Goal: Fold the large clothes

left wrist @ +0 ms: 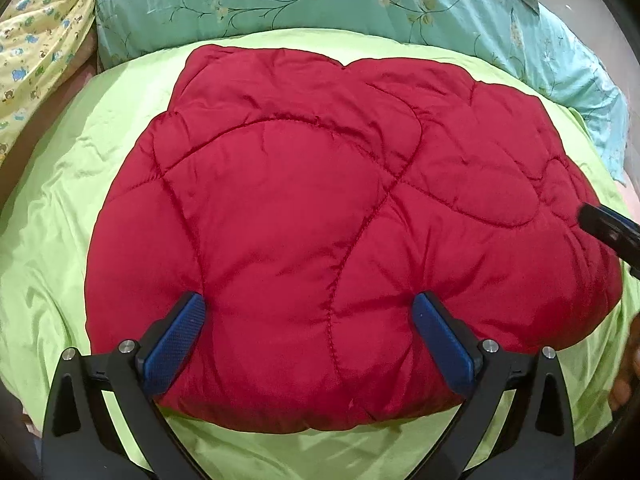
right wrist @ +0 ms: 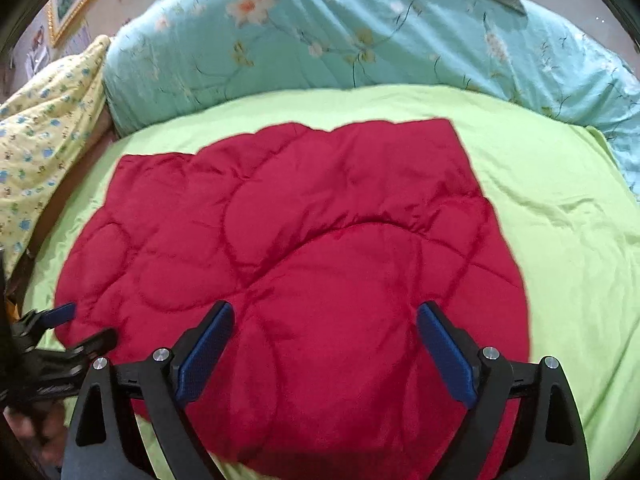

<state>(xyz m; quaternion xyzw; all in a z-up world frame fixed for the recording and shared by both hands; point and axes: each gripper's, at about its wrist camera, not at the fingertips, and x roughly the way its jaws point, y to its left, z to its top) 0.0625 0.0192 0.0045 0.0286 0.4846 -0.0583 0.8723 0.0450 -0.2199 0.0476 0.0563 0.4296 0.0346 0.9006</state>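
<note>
The red quilted garment (left wrist: 320,220) lay already folded at the 12 o'clock side of both wide-apart, empty grippers (left wrist: 310,340) (right wrist: 326,350), seemingly needing only final tidying.

Each gripper (left wrist: 310,308) has black angular arms, silver round screws and blue textured finger pads (right wrist: 210,344)

Red quilted garment (left wrist: 312,216) on lime-green sheet (left wrist: 100,152); teal floral quilt (left wrist: 320,0); yellow cartoon-print fabric (left wrist: 40,40); blue pads (left wrist: 176,344).

Quilted red padded garment (left wrist: 320,216) faintly glossy, green sheet (left wrist: 60,240) smooth cloth
</note>
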